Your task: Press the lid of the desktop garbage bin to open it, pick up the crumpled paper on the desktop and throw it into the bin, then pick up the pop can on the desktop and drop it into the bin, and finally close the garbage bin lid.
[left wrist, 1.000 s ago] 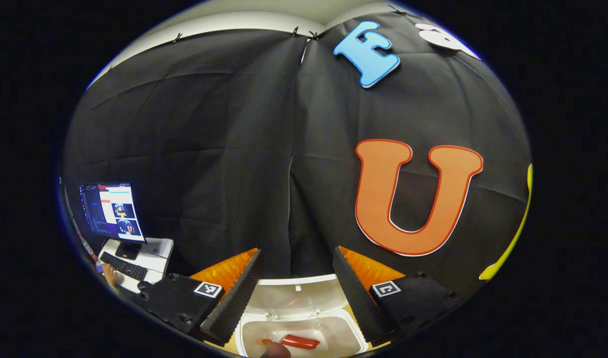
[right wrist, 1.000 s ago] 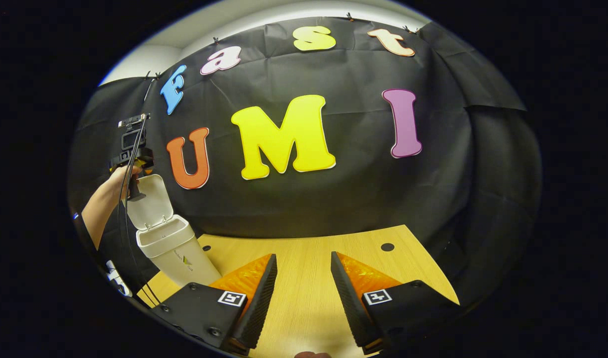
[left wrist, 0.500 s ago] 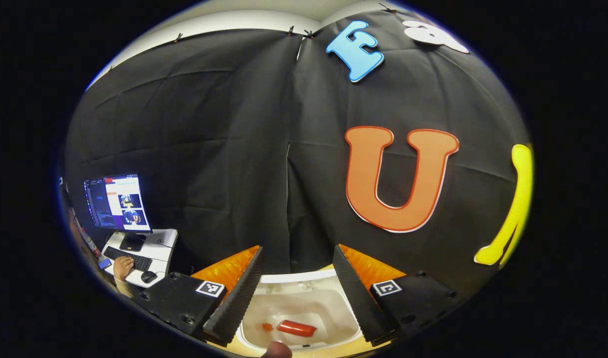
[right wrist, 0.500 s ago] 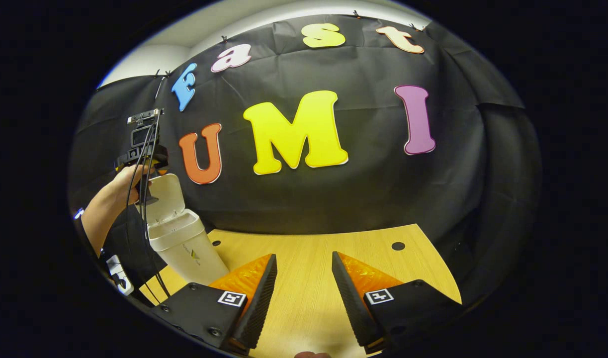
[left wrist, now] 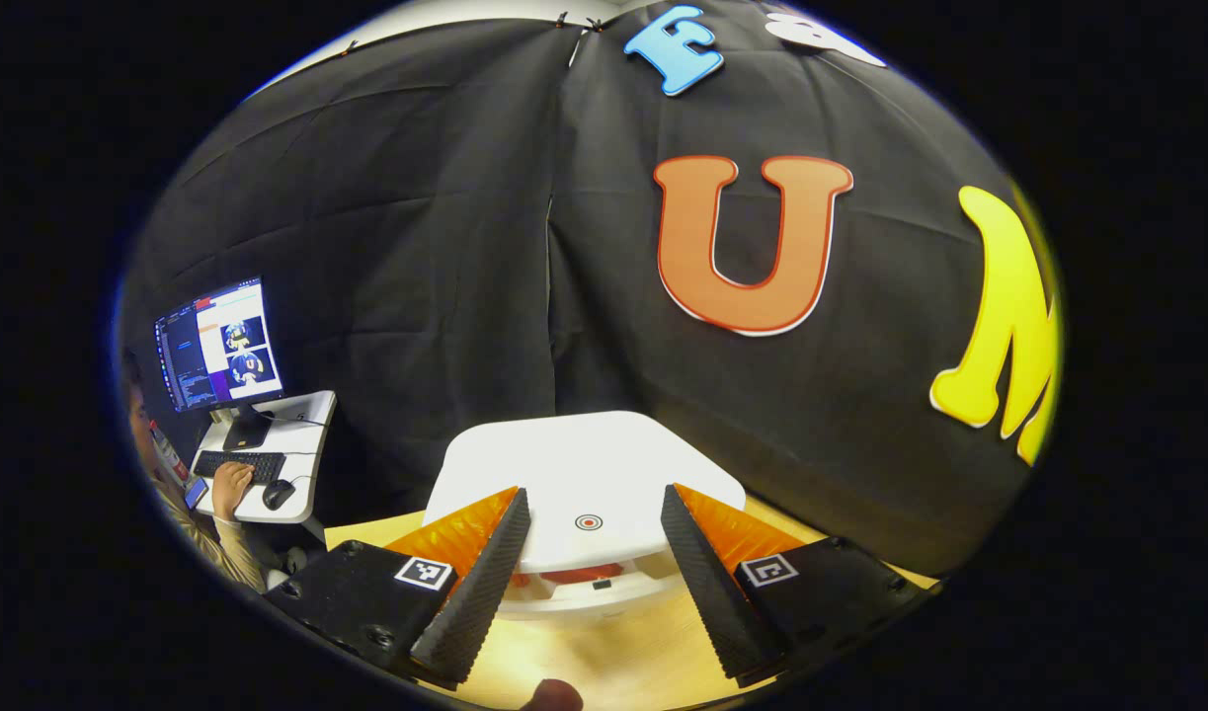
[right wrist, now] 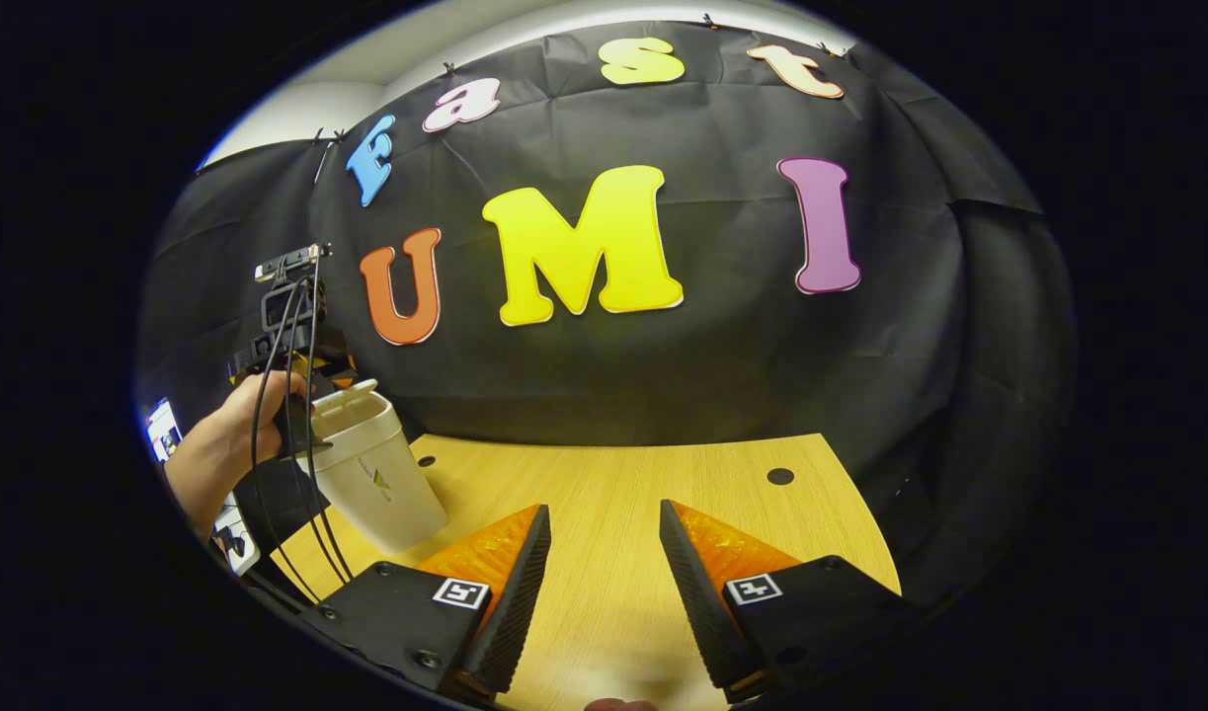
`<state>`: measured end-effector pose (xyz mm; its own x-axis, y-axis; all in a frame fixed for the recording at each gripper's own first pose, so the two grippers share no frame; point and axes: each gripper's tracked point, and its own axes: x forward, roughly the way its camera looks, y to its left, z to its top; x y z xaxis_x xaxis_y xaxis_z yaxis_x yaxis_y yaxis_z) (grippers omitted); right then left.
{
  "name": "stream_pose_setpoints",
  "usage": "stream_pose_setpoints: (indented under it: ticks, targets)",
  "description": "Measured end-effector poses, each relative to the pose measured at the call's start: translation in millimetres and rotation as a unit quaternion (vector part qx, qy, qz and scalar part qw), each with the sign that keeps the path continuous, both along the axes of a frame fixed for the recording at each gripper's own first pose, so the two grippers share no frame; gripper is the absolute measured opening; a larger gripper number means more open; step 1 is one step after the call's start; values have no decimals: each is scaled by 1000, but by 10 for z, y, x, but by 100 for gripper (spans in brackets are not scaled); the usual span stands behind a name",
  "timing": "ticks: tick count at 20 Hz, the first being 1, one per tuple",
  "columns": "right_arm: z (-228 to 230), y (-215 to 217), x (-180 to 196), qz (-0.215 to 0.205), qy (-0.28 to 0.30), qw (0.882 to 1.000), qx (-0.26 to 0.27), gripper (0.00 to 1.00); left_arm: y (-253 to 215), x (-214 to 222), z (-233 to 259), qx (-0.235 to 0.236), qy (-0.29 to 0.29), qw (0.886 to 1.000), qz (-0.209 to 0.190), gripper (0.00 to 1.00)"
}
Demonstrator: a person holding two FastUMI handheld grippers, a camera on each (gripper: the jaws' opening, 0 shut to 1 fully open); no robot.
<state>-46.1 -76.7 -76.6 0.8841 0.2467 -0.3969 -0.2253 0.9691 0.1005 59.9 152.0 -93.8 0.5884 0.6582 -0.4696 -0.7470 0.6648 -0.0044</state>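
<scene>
One bin, lid nearly down; two grippers, both spread wide and empty.

One white bin [right wrist: 381, 481] stands near the left edge of the wooden desk [right wrist: 613, 494]. Its lid [left wrist: 584, 474] is tipped low over the rim, a narrow gap left, something red [left wrist: 581, 574] showing through it. Left gripper [left wrist: 594, 563]: fingers wide apart above the lid's front edge, holding nothing; contact with the lid cannot be told. A hand [right wrist: 238, 425] holds it. Right gripper [right wrist: 596, 583]: fingers wide apart over bare desk, holding nothing, well apart from the bin.

Your left gripper [left wrist: 589, 583] hangs open just above the bin's lid [left wrist: 584, 474], lid tilted nearly shut.
</scene>
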Motion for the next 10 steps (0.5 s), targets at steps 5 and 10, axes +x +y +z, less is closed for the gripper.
stream_pose_setpoints:
  ticks: [5, 10]
  targets:
    - [-71, 11, -37, 6, 7, 1000, -9, 72, 17, -40, -271, -3, 8, 1000, 1, 89]
    - [-128, 64, -26, 9, 13, 1000, -5, 72, -37, -64, -322, 6, -12, 1000, 0, 88]
